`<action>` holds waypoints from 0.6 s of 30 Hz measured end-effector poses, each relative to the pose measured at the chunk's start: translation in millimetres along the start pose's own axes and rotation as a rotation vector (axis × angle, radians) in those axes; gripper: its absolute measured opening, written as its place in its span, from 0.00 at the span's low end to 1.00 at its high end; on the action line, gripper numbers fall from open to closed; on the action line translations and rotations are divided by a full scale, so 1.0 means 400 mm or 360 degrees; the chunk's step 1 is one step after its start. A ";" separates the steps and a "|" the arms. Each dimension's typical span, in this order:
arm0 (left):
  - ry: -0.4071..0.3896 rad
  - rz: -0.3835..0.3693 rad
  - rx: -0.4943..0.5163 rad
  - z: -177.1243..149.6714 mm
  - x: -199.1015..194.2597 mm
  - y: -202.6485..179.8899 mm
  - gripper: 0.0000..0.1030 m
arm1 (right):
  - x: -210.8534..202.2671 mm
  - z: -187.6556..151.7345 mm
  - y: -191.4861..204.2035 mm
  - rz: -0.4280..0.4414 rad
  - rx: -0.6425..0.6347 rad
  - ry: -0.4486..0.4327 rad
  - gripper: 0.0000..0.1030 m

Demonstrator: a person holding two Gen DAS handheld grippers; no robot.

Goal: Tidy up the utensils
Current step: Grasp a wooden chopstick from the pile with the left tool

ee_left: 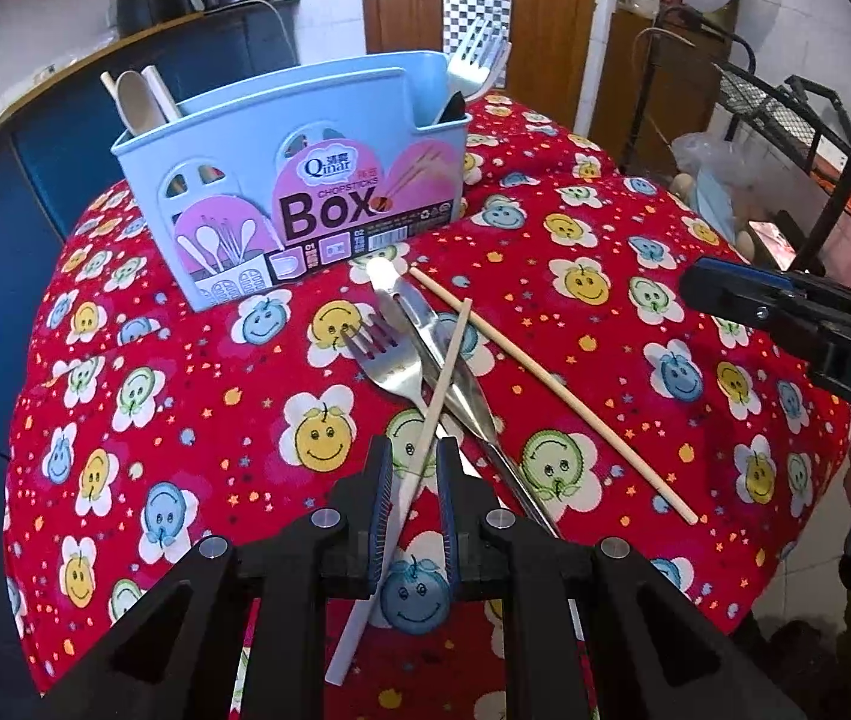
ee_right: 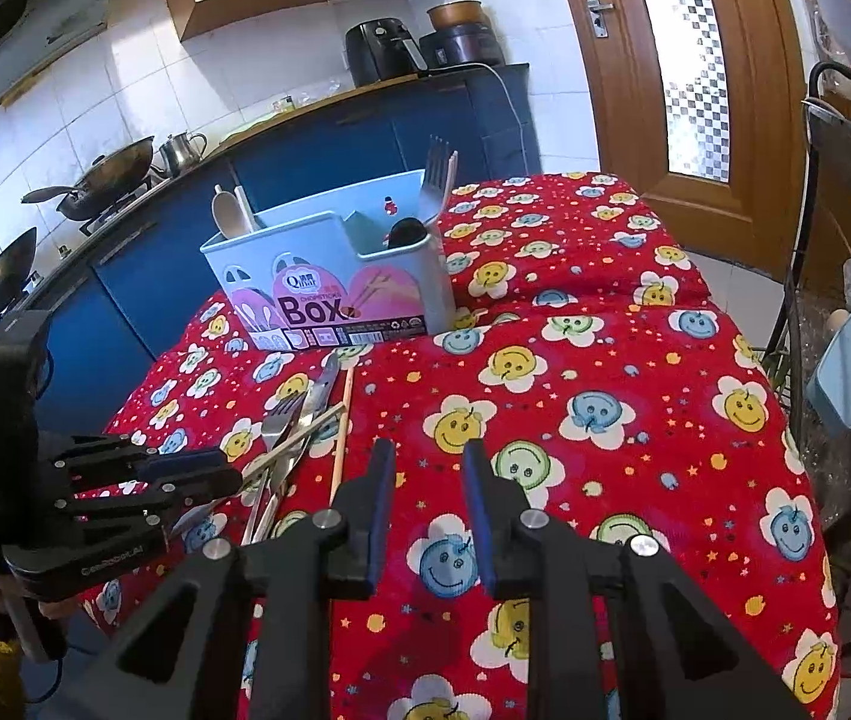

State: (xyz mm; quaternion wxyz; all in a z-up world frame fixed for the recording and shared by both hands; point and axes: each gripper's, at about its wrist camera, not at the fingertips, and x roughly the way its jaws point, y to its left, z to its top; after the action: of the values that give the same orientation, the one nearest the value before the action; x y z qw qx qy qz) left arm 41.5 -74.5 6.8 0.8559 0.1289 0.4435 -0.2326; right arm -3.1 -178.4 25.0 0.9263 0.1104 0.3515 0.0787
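A light blue utensil box [ee_left: 305, 180] stands at the far side of the red smiley tablecloth [ee_left: 155, 420], holding a pale spoon [ee_left: 138, 101] and a fork [ee_left: 473, 63]. In front of it lie a metal fork [ee_left: 386, 366], a metal knife [ee_left: 443, 354] and a second chopstick [ee_left: 551, 396]. My left gripper [ee_left: 414, 456] is open, its jaws on either side of a chopstick [ee_left: 446, 372] that crosses the knife, not closed on it. My right gripper [ee_right: 428, 459] is open and empty above the cloth, right of the pile [ee_right: 299, 420]. The box also shows in the right wrist view [ee_right: 329, 276].
Blue kitchen cabinets [ee_right: 365, 138] with woks [ee_right: 107, 174] and an air fryer [ee_right: 380, 48] stand behind the table. A wooden door [ee_right: 695, 60] is at the back right. A black wire rack [ee_left: 785, 120] stands to the right of the table.
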 end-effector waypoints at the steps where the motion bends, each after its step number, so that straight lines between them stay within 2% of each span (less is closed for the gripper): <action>1: 0.0007 0.0002 0.0006 0.001 0.003 -0.002 0.14 | 0.002 0.000 0.000 0.0003 0.0002 0.0004 0.25; 7: 0.0088 -0.0002 -0.0028 -0.008 0.038 0.001 0.14 | -0.002 -0.001 0.002 0.0004 -0.0007 0.0003 0.25; 13: 0.0058 0.0026 0.0016 -0.001 0.049 0.004 0.16 | -0.007 0.004 -0.005 -0.0011 0.0006 -0.0003 0.25; 18: 0.0037 0.0001 0.0018 0.004 0.055 0.009 0.09 | -0.009 0.004 0.000 0.0006 -0.0002 0.0004 0.25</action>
State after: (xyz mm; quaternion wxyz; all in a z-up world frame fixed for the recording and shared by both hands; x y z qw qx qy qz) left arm 55.6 -78.2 -10.3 0.8500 0.1364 0.4520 -0.2334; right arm -4.6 -179.6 28.3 0.9258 0.1104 0.3524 0.0808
